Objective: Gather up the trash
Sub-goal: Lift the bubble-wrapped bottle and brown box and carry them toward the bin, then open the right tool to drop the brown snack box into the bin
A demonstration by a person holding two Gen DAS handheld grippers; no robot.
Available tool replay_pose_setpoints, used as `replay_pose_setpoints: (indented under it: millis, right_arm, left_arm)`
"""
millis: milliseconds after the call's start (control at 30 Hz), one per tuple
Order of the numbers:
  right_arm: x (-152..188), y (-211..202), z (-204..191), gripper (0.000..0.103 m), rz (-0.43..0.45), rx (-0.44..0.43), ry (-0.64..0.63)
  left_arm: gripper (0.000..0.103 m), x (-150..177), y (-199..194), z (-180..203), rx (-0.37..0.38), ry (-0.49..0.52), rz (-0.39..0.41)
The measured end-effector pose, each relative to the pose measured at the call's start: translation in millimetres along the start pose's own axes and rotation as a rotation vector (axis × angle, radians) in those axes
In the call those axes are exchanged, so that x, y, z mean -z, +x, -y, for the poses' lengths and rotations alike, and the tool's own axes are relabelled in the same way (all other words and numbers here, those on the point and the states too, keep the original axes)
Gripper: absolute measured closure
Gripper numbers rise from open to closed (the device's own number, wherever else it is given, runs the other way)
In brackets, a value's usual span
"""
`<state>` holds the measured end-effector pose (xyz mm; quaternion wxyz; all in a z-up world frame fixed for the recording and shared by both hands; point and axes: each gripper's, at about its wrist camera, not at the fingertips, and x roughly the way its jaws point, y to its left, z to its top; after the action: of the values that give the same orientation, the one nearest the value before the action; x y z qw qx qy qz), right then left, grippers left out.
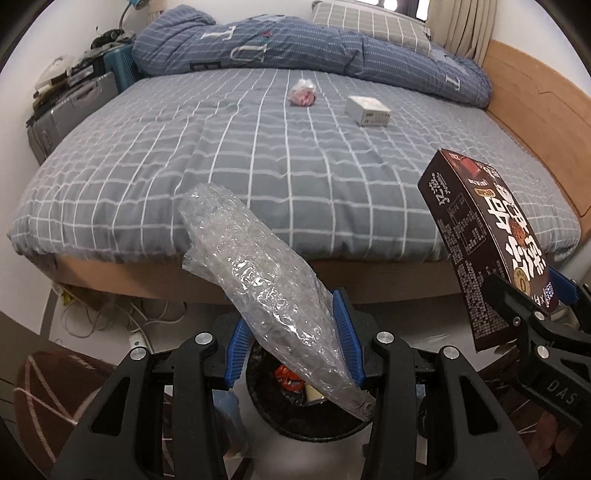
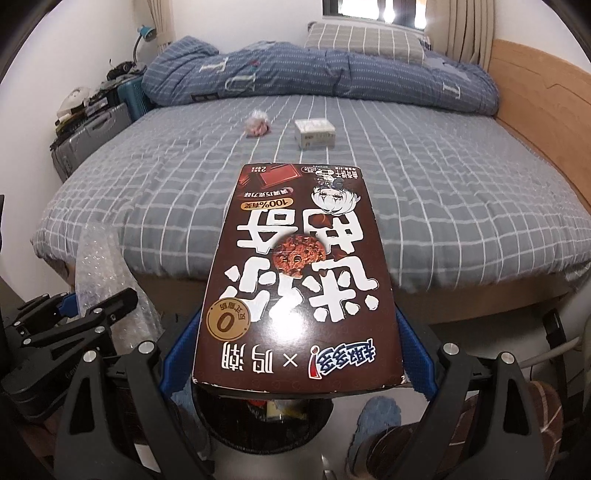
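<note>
Bubble wrap point(image 1: 266, 295) sits clamped in the left gripper point(image 1: 295, 343), bottom centre, right above the black bin point(image 1: 314, 424). Right gripper point(image 2: 295, 354) pinches a brown cookie box point(image 2: 295, 273); white box point(image 1: 367, 110) and pink wad point(image 1: 303, 93) lie up top on the bed point(image 1: 221, 166).

A home bedroom: checked bed point(image 1: 280, 177), rumpled duvet point(image 1: 295, 48), pillow point(image 1: 369, 22), curtains point(image 1: 461, 26).

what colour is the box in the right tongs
Dark brown cookie box with white lettering, clearest in the right wrist view.
</note>
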<state>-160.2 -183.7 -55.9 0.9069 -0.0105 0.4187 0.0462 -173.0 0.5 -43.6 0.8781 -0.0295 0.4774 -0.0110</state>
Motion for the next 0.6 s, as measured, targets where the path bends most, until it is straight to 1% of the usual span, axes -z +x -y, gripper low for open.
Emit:
replay_pose_setpoints:
  millis: [233,467,600]
  right_arm:
    - [26,34,-21,0.015,-0.098,-0.019,-0.041]
    - [45,78,-29,0.015,-0.209,-0.046,-0.048]
    - [52,98,-33,0.015,-0.251,-0.057,-0.046]
  left_arm:
    - [0.060,15,25,-15,-0.004,-0.018,-0.031]
    - [0.060,27,65,-25,-0.004,-0.034,-0.104]
    - [0.060,29,81,-29,-0.010,-0.032,-0.132]
